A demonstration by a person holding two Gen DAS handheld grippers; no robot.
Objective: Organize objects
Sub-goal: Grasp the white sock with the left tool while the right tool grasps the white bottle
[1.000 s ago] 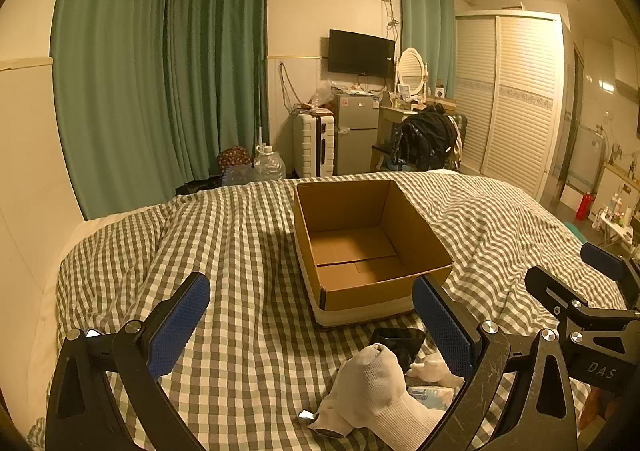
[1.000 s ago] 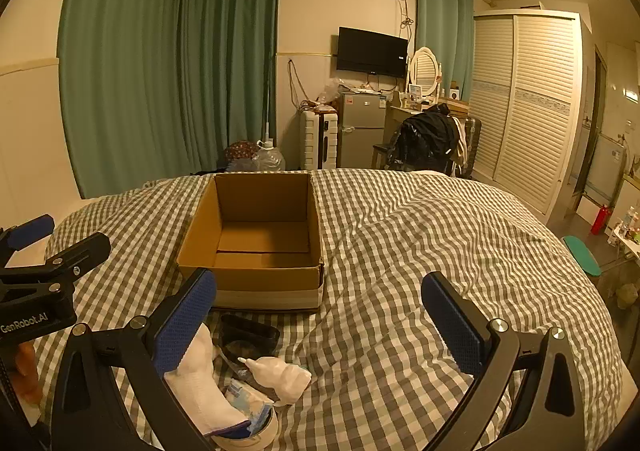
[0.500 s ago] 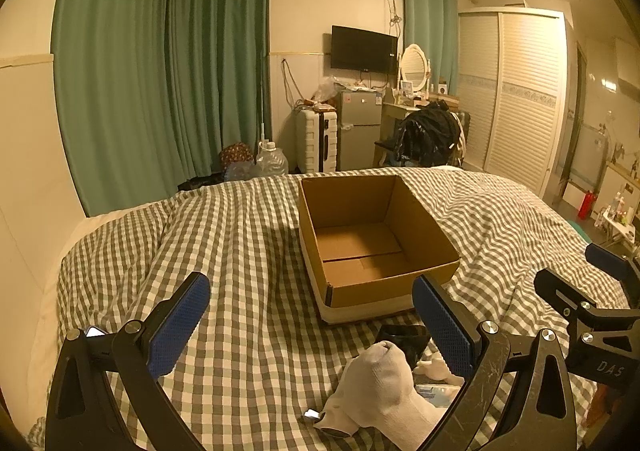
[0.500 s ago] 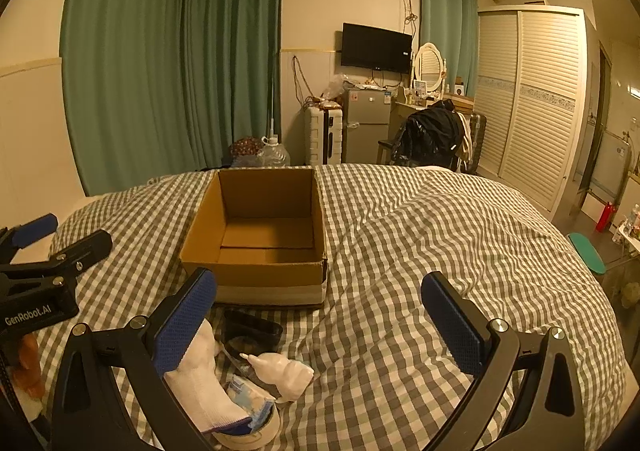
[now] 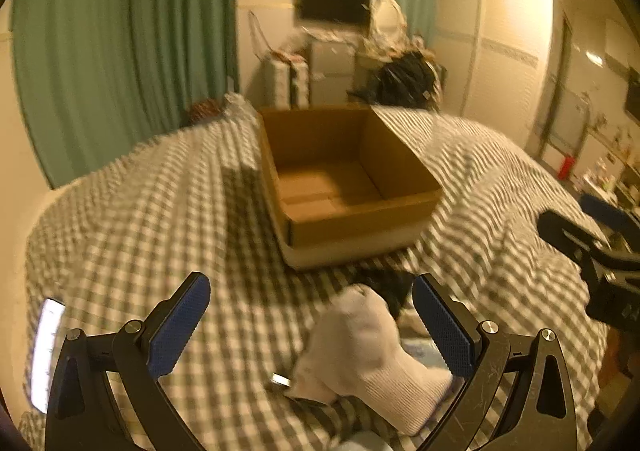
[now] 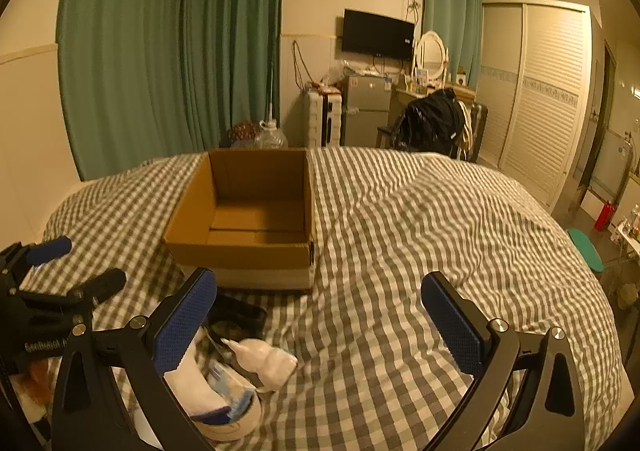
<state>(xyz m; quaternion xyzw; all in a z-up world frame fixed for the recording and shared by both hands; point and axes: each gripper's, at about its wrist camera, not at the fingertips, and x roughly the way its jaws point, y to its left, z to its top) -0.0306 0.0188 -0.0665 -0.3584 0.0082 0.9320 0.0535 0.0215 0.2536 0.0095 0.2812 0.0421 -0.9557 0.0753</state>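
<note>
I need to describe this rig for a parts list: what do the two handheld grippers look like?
Both the left gripper and right gripper are black frames with triangular cut-outs, silver bolts, and blue textured pads on the fingers. White lettering marks the left gripper's body; no cables or sleeves visible.

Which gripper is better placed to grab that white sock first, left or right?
Left, probably. The white sock lies between the open left gripper's fingers, just ahead of them. The right gripper, also open, faces bare checked bedding, with the sock at its left finger.
</note>
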